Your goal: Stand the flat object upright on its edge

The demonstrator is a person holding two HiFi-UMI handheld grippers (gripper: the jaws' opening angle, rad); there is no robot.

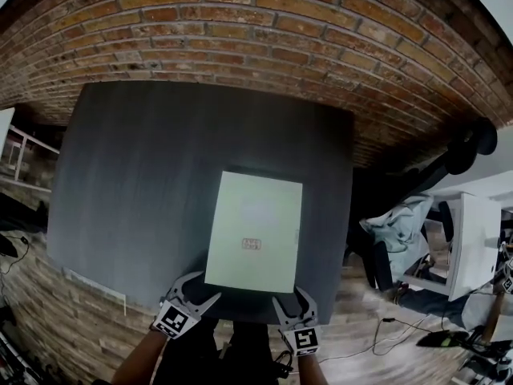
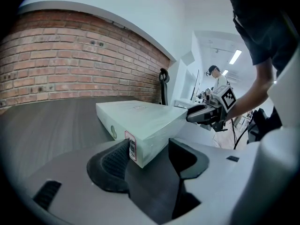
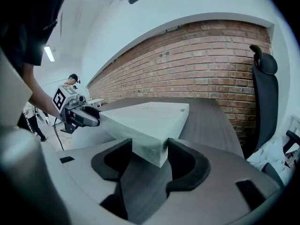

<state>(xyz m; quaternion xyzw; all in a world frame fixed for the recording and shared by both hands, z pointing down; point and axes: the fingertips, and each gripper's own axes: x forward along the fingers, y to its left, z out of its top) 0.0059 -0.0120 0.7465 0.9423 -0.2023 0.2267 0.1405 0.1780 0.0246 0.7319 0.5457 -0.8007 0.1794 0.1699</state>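
Observation:
A flat pale green box (image 1: 255, 231) lies on the dark table (image 1: 136, 175), its near edge close to the table's front edge. My left gripper (image 1: 199, 289) stands at the box's near left corner and my right gripper (image 1: 293, 299) at its near right corner. In the left gripper view the box (image 2: 140, 118) pokes its corner between the jaws of the left gripper (image 2: 147, 156); the left pad (image 2: 115, 161) touches it and the right pad stands off. In the right gripper view the box (image 3: 150, 118) has its corner between the right gripper (image 3: 150, 156) jaws, with a slight gap on the right.
A brick wall (image 1: 264, 30) runs behind the table. A black office chair (image 3: 265, 93) and a white desk (image 1: 473, 239) stand to the right, with cables on the wooden floor (image 1: 401, 335). A person (image 2: 218, 78) stands far off in the room.

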